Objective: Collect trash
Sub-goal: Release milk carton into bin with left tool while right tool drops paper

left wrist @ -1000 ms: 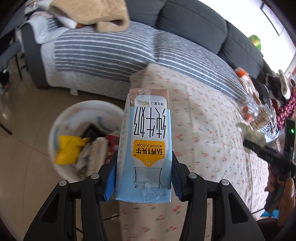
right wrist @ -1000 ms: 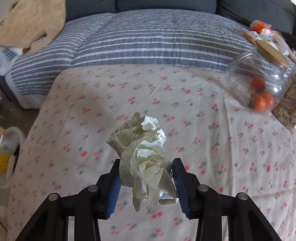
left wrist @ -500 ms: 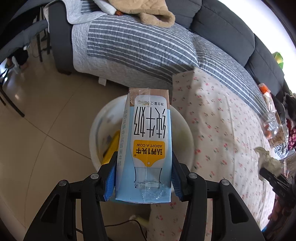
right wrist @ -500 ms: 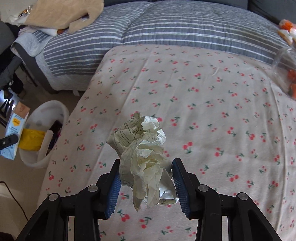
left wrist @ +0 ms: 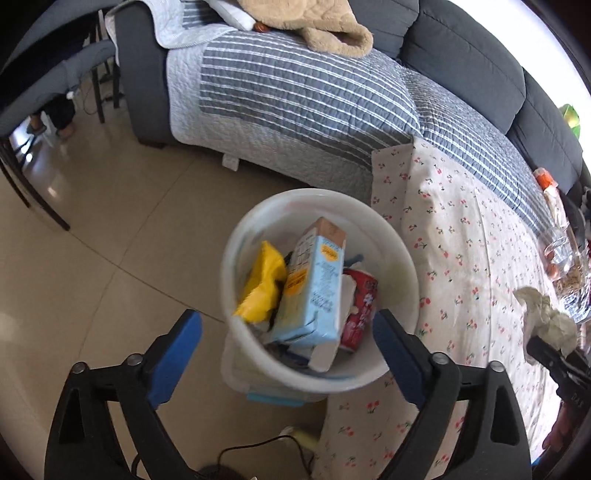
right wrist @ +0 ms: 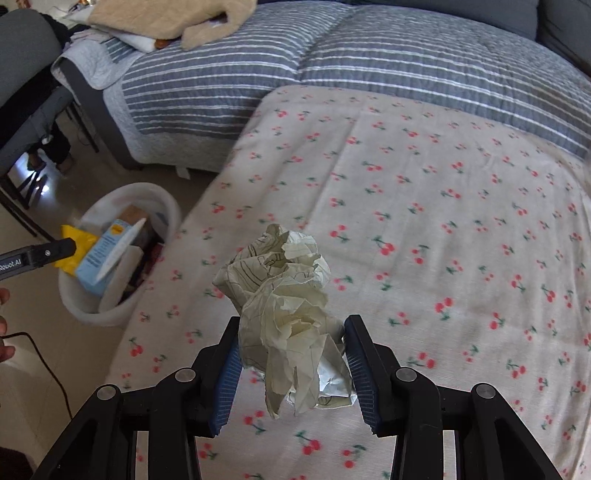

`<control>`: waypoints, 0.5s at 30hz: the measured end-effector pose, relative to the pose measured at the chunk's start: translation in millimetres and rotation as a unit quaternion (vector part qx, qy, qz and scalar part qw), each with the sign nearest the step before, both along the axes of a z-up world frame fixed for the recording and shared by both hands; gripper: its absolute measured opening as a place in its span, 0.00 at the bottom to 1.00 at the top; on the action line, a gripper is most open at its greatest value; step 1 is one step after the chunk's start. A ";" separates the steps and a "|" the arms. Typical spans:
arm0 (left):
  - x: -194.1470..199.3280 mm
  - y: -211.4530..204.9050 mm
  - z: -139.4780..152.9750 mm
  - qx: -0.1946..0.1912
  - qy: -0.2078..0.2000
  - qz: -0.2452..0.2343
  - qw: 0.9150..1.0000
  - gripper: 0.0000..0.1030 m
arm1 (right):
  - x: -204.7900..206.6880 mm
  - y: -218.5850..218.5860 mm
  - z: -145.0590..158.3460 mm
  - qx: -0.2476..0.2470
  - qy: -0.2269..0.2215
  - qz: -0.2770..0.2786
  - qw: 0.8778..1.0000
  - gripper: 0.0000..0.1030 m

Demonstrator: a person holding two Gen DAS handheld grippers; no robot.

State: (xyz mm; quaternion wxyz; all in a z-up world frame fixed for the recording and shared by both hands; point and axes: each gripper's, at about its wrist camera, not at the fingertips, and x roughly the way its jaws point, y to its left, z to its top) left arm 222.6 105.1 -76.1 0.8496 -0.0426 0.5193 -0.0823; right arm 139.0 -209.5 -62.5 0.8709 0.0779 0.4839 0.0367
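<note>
A white trash bin (left wrist: 391, 236) stands on the floor beside the cherry-print table. A light-blue milk carton (left wrist: 314, 291) lies in it on a yellow wrapper (left wrist: 262, 284) and a red packet (left wrist: 360, 306). My left gripper (left wrist: 288, 343) is open and empty just above the bin. My right gripper (right wrist: 291, 354) is shut on a crumpled paper ball (right wrist: 284, 302) above the table; the ball also shows in the left wrist view (left wrist: 546, 321). The bin (right wrist: 110, 314) and carton (right wrist: 101, 254) show at the left of the right wrist view.
The cherry-print tablecloth (right wrist: 424, 206) covers the table right of the bin. A sofa with a striped grey quilt (left wrist: 295, 88) and a tan blanket (left wrist: 325, 26) lies behind. A glass jar (left wrist: 557, 251) stands at the table's far right. A black cable (left wrist: 258, 443) trails on the tiled floor.
My left gripper has opened and the milk carton has dropped into the bin. My right gripper has moved left toward the bin with the paper ball still held.
</note>
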 end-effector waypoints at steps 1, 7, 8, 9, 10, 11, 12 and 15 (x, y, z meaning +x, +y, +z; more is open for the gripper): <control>-2.1 1.4 1.6 0.006 -0.003 0.000 1.000 0.98 | 1.7 5.6 1.1 0.004 -0.001 0.006 1.000 0.47; -14.7 21.4 10.0 0.040 -0.020 0.011 0.999 1.00 | 25.1 54.7 -3.8 0.024 0.002 0.038 0.999 0.47; -16.3 23.8 10.9 0.043 -0.020 0.011 0.999 1.00 | 32.3 65.4 -5.9 0.041 0.003 0.043 0.998 0.47; -17.6 25.1 11.5 0.045 -0.020 0.010 0.999 1.00 | 39.2 73.4 -8.1 0.053 0.004 0.047 0.997 0.47; -19.0 27.4 12.2 0.045 -0.021 0.008 0.999 1.00 | 45.9 82.1 -10.3 0.061 0.005 0.050 0.997 0.48; -19.4 29.1 12.8 0.044 -0.021 0.009 0.999 1.00 | 53.5 92.8 -13.3 0.067 0.006 0.053 0.996 0.48; -20.0 31.9 13.2 0.043 -0.022 0.010 0.999 1.00 | 60.0 101.4 -15.2 0.071 0.007 0.056 0.996 0.48; -20.0 40.3 12.3 0.045 -0.019 0.022 0.999 1.00 | 77.0 122.8 -21.3 0.079 0.013 0.062 0.995 0.49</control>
